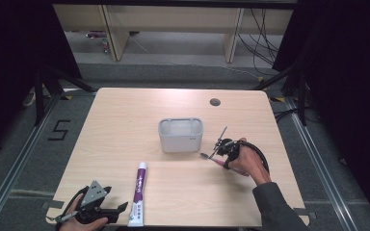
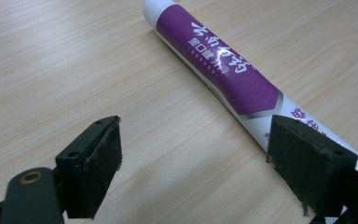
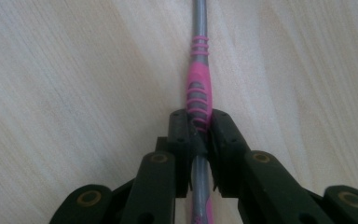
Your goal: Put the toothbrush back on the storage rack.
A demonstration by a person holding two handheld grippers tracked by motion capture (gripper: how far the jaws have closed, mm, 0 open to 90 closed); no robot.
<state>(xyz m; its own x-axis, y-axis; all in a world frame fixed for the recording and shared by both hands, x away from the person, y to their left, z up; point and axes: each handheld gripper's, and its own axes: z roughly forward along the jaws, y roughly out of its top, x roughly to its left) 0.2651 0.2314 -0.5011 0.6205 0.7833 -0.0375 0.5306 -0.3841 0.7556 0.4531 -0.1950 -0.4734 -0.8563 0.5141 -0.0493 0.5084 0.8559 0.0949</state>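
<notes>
A purple and white toothpaste tube [image 1: 138,193] lies on the wooden table [image 1: 125,120] near its front edge, cap pointing away. My left gripper [image 1: 110,210] rests just left of the tube's tail, jaws wide open; in the left gripper view the tube [image 2: 214,60] runs past the right jaw pad [image 2: 307,163] with bare table between the pads. My right gripper [image 1: 220,156] is right of the grey box [image 1: 180,134], shut on a pink and grey toothbrush [image 3: 198,93] that lies low over the table, its head [image 1: 204,155] pointing left.
The grey open-topped box stands at the table's middle. A round cable hole [image 1: 215,102] sits at the back right. Dark stands and cables flank the table on the floor.
</notes>
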